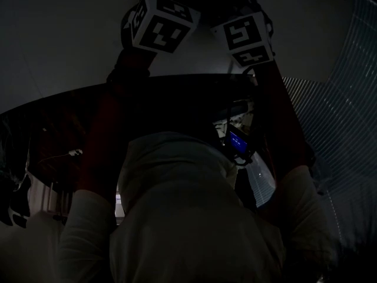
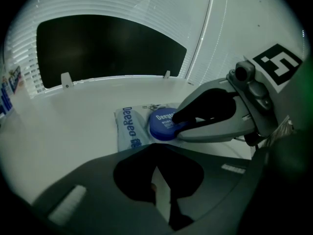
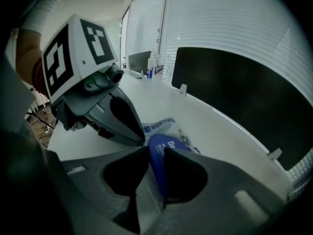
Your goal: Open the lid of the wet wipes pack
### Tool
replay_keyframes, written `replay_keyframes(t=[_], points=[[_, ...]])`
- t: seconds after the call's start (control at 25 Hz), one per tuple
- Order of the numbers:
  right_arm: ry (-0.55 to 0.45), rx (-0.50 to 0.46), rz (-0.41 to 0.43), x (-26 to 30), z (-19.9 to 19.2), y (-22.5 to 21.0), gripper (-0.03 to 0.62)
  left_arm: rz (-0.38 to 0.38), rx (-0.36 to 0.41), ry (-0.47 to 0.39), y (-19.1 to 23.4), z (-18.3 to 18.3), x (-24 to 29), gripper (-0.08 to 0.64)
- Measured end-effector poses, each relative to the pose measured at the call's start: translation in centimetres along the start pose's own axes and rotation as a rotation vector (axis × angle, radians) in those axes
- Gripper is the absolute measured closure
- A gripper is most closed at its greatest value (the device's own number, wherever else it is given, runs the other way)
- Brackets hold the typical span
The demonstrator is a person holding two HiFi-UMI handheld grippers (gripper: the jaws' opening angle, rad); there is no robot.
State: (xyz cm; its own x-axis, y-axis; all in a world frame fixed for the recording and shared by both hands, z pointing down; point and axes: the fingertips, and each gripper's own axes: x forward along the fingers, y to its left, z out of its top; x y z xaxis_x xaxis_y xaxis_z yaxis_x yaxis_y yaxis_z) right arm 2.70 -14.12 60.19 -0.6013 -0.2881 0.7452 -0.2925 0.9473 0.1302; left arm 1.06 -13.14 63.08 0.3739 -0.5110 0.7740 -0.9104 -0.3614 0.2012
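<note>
A pale wet wipes pack with blue print lies flat on the white table; its round blue lid is on top. In the left gripper view my right gripper comes in from the right with its tips closed over the lid's rim. The right gripper view shows the lid wedged between that gripper's two pads. My left gripper is shut, its tip down on the pack just beside the lid; its own view shows the jaws together. The head view is dark and only shows both marker cubes.
A long dark panel stands along the table's far edge, with white blinds behind it. Small bottles sit at the table's distant end. A floor and a stand show past the table's left edge.
</note>
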Motion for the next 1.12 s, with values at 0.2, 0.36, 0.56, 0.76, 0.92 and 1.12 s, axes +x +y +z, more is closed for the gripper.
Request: replay_keyframes(t=[0.2, 0.36, 0.56, 0.76, 0.92, 1.12], points=[[-0.047, -0.019, -0.04, -0.9, 1.9, -0.8, 0.495, -0.018, -0.001, 0.002, -0.1, -0.1, 0.0, 0.558], [-0.081, -0.096, -0.101, -2.1, 4.2, -2.2, 0.495, -0.041, -0.014, -0.003, -0.3, -0.3, 0.1, 0.558], [-0.096, -0.15, -0.159, -2.6, 6.1, -4.4, 0.508, -0.069, -0.022, -0.05, -0.2, 1.3, -0.2, 0.558], [-0.091, -0.19, -0.191, -2.0, 7.2, -6.2, 0.512, -0.078, -0.036, -0.021, -0.3, 0.3, -0.2, 0.558], [-0.068, -0.202, -0.192, -0.7, 7.0, -7.5, 0.512, -0.074, -0.04, 0.007, 0.0, -0.4, -0.4, 0.558], [-0.042, -0.217, -0.198, 0.9, 6.4, -8.9, 0.512, -0.084, -0.045, 0.002, 0.0, -0.4, -0.4, 0.558]])
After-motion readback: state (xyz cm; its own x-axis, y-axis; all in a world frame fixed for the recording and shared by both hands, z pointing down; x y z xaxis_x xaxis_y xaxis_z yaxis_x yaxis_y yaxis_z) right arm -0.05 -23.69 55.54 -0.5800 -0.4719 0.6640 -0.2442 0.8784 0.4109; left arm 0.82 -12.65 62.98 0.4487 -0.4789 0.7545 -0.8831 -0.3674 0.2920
